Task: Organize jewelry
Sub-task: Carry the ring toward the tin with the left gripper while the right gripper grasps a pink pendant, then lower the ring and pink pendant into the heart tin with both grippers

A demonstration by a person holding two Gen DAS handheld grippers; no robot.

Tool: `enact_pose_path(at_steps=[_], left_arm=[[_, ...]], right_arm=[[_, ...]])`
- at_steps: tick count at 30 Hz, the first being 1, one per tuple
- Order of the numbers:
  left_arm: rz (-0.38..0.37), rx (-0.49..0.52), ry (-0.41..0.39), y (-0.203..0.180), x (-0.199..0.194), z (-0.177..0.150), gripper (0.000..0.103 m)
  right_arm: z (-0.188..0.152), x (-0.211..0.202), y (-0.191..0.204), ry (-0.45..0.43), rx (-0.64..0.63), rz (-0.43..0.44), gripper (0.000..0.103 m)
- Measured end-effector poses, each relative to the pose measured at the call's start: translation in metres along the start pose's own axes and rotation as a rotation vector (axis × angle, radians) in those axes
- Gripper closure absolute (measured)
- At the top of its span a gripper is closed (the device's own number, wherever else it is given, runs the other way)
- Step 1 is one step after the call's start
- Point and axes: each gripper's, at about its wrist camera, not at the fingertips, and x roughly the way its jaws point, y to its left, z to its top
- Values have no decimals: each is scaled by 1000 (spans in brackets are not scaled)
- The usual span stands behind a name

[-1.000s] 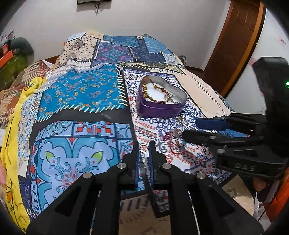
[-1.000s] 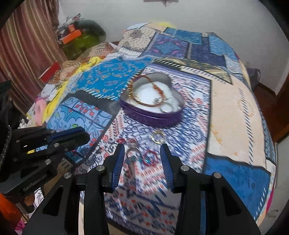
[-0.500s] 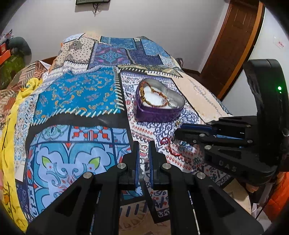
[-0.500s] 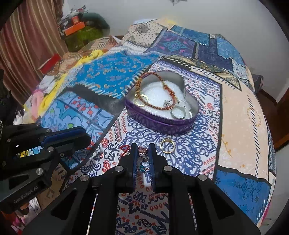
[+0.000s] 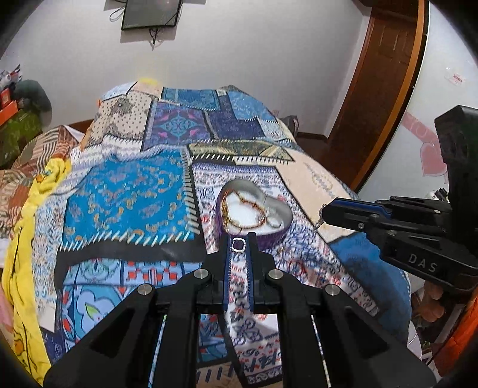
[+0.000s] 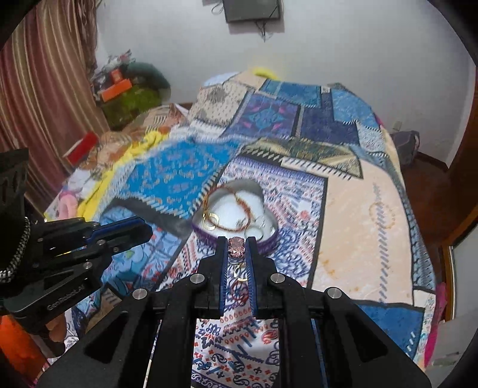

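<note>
Pink gemstone (image 6: 236,247) sits clamped at the tips of the right gripper (image 6: 236,249), lower centre, just below the purple heart-shaped tin (image 6: 269,237). Left gripper (image 5: 238,245) pinches a small silver ring (image 5: 238,244) mid-frame, before that tin on the patchwork bedspread (image 5: 125,191).

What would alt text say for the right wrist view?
The right hand-held gripper pinches a pink gem piece above a patchwork bedspread. Just beyond sits a heart-shaped purple tin holding jewelry.

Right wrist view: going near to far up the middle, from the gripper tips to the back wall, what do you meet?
Right gripper shut on the pink-stone jewel → heart-shaped purple tin with chains and rings inside → patchwork bedspread → white wall with a dark panel.
</note>
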Motion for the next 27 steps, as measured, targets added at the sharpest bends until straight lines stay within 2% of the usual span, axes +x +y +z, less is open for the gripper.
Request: enact_pose_path(at_steps=[11,19,27], left_arm=[[-5,41,-30,-9,14,28,95],[-14,57,-1,-7,40,35,95],[-26,48,62,0,71,32,95]], right_arm=[[18,12,-12,-32,28,12,93],[27,44,-20,21,28,40,93],[35,63,-20,62,-18,53,93]])
